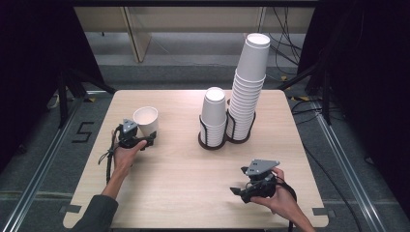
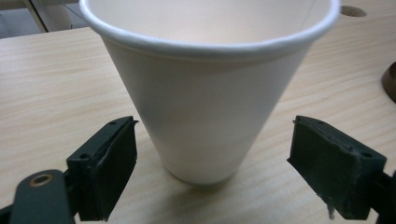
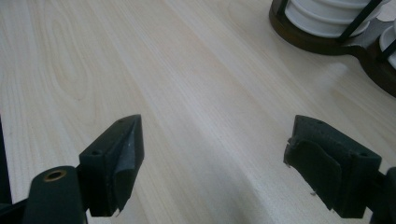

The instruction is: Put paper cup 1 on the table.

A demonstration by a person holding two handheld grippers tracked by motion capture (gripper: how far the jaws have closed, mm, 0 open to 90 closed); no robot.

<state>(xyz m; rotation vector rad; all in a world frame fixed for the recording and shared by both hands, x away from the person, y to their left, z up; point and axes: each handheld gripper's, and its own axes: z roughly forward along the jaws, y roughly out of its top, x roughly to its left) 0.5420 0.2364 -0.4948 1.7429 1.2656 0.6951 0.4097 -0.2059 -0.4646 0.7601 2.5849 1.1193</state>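
Observation:
A single white paper cup [image 1: 146, 121] stands upright on the wooden table [image 1: 183, 169] at the left. My left gripper [image 1: 147, 138] is right at its near side, held in a hand. In the left gripper view the cup [image 2: 205, 102] sits between the two black pads [image 2: 112, 163], with a narrow gap on each side, so my left gripper [image 2: 212, 126] is open around it. My right gripper [image 1: 238, 191] rests low over the table's front right, pointing left. Its jaws stand open over bare wood [image 3: 217, 121].
Two stacks of white cups sit upside down in a dark wire holder [image 1: 212, 142] at the table's back middle: a short stack [image 1: 213, 113] and a tall leaning one [image 1: 249, 82]. The holder's base [image 3: 308, 37] lies ahead of the right gripper. Black stands flank the table.

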